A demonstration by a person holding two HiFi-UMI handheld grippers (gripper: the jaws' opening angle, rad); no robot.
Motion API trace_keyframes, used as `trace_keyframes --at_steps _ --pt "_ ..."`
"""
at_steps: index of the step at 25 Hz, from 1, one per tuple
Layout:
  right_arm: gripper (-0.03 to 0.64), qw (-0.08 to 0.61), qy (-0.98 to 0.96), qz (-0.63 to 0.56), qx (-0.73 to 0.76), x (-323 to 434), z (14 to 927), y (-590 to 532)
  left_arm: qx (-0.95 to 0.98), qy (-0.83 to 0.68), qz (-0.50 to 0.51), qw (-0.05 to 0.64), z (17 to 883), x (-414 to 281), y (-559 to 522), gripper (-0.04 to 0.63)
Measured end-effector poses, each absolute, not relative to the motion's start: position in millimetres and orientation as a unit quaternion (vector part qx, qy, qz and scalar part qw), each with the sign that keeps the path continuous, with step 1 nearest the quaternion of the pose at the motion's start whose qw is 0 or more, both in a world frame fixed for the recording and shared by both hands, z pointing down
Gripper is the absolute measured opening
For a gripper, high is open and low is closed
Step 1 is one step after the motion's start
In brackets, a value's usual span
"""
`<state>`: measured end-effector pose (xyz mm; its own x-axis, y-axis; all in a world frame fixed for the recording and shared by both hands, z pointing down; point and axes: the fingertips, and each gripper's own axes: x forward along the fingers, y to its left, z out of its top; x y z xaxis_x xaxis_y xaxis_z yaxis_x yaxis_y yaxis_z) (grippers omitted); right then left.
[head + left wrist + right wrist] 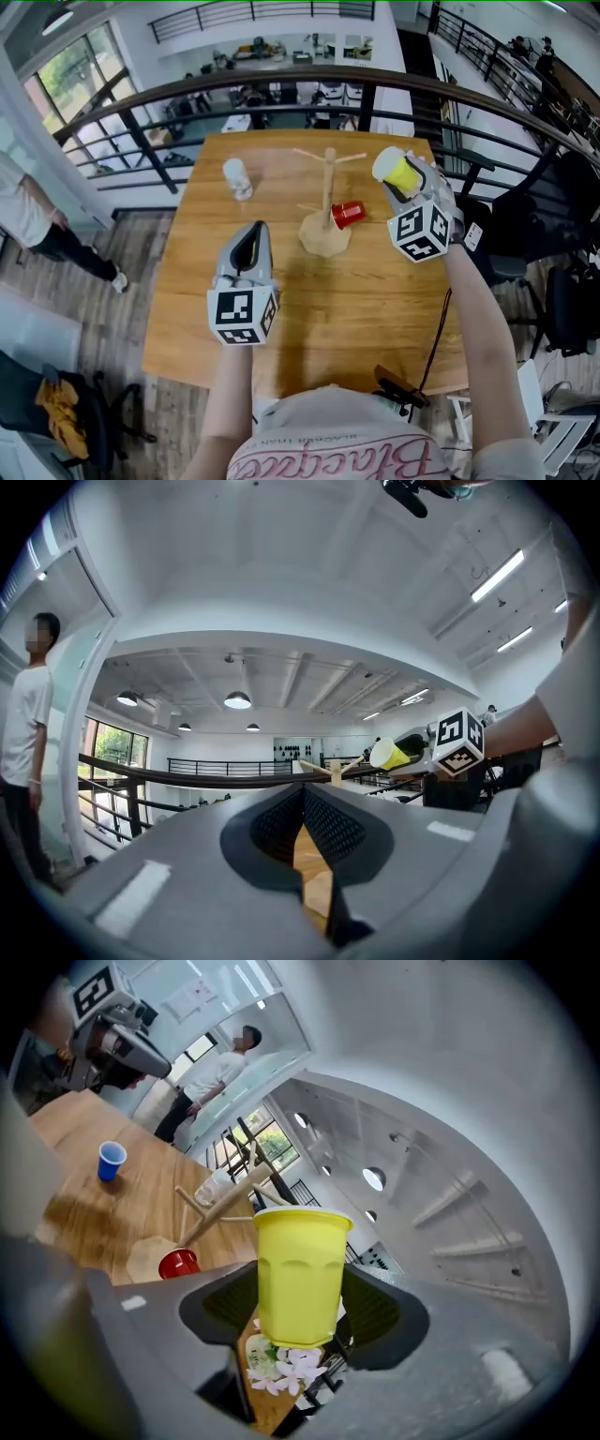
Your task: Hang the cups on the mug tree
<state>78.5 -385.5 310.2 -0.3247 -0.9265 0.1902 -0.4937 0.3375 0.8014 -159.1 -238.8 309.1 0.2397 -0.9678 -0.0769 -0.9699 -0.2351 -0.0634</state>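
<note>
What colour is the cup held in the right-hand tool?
The cup is yellow; the right gripper view shows it best.

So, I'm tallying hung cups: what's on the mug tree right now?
One red cup, on a low peg of the mug tree; the upper pegs are bare. That peg's tip is hidden inside the cup.

A wooden bench [356, 309] is carrying a mug tree [327, 211], which is standing upright on its round base near the middle. A clear cup [237, 178] is sitting toward the far left. A blue cup [111, 1161] is standing upright well apart from the tree, and a red cup [348, 214] is showing tipped sideways just beside the tree's base.
</note>
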Motion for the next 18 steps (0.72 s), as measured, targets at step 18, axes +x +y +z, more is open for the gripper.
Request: trace_keyframes --at_steps 18 --pt "0.272 0.52 -0.54 -0.597 0.285 28 308 -409 -0.78 0.624 0.011 0.039 319 -166 -241 0.012"
